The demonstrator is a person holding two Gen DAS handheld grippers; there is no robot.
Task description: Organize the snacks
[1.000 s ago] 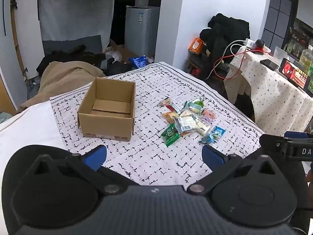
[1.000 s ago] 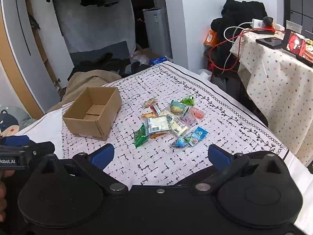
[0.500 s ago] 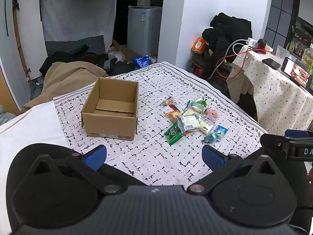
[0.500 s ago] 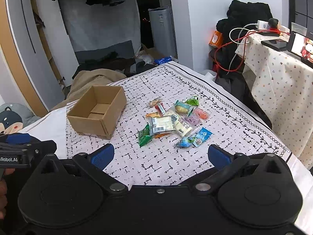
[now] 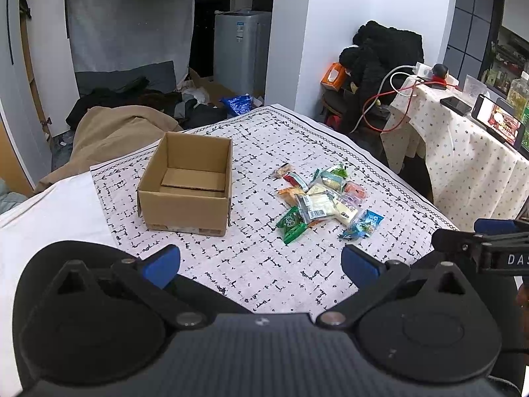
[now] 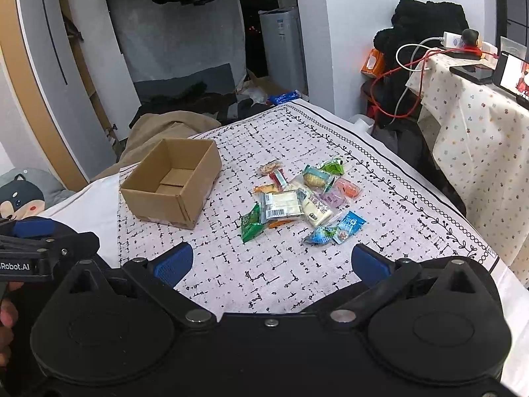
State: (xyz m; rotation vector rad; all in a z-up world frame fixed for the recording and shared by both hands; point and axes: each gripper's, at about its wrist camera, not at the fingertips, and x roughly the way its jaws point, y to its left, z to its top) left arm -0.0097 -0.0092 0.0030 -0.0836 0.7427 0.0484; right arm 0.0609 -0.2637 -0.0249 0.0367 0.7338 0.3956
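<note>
Both the left tool [image 5: 260, 262] and right tool [image 6: 272, 263] hang apart, empty. Nothing is packed yet; next, a reach to the snacks [image 6: 297, 201], right of the box [image 6: 172, 182].

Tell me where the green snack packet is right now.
The green snack packet lies flat on the patterned cloth at the near-left edge of the snack pile, just right of the cardboard box, partly tucked under the clear barcode packet.

Colourful snack packets [image 5: 325, 203] lie heaped just beside an open, empty cardboard box [image 5: 186, 183].
</note>
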